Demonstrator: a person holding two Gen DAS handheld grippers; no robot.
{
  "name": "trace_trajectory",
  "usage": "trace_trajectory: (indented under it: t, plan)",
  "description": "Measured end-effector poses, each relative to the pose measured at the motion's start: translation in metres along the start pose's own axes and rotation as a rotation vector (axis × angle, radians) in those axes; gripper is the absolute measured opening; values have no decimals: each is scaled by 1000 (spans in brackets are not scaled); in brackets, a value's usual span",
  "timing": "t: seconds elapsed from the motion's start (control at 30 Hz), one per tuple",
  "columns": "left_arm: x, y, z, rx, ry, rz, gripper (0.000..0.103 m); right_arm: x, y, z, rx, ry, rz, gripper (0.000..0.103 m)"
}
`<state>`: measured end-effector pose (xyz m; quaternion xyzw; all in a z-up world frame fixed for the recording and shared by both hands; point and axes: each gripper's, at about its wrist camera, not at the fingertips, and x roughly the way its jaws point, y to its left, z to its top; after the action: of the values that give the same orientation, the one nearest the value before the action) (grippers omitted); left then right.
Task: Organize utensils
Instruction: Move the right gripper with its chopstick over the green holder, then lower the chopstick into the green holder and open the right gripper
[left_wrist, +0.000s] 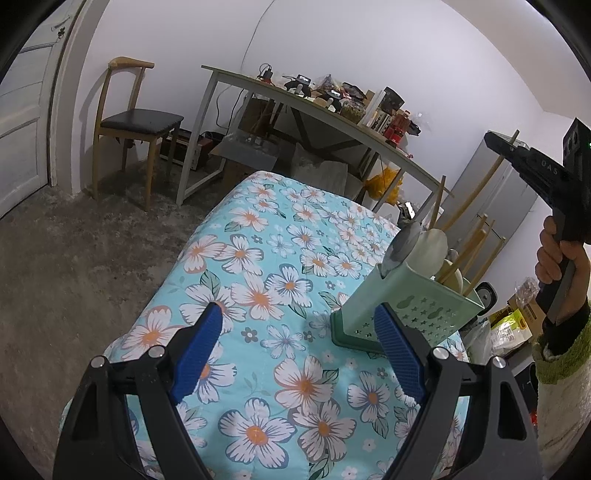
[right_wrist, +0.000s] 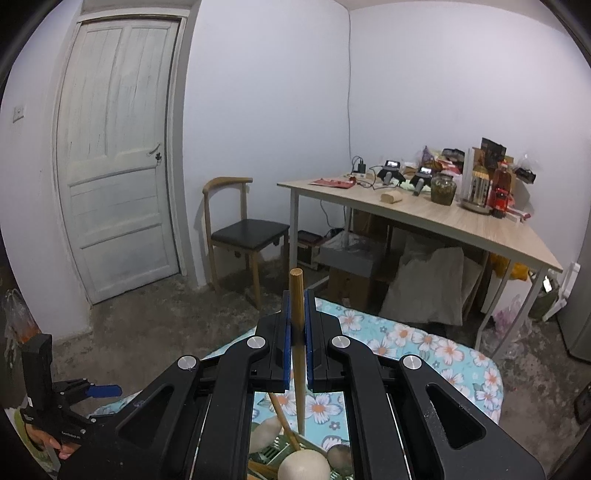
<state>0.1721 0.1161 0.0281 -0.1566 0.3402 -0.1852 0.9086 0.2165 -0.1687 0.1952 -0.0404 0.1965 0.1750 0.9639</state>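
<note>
A: How far along is the sorting?

B: Nearly finished, by the look of it. The floral-covered table (left_wrist: 258, 258) shows no loose utensil anywhere on its cloth. The right gripper (right_wrist: 297, 332), jaws clamped on a single wooden chopstick (right_wrist: 297, 317), holds it upright above the green utensil holder (left_wrist: 417, 306), its lower end dipping toward the holder's mouth.

A: And the other hand?

B: The left gripper (left_wrist: 301, 350) hovers over the near edge of the table, jaws wide apart with nothing between them.

A: What is in the holder?

B: It stands near the table's right edge. Several chopsticks (left_wrist: 469, 251) lean out of it alongside a pale wooden spoon (left_wrist: 434, 243) and a metal spoon (left_wrist: 400, 245). Which compartment each occupies cannot be told.

A: What remains?

B: Probably just releasing that last chopstick.
</note>
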Motion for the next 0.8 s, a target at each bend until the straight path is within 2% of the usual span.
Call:
trace_trajectory:
  t: [0.37, 0.8]
  plan:
    - [4, -2, -1, -2, -1, -5, 82, -26, 6, 15, -18, -78, 12, 4]
    - [8, -1, 0, -11, 1, -7, 82, -5, 9, -2, -21, 5, 14, 4]
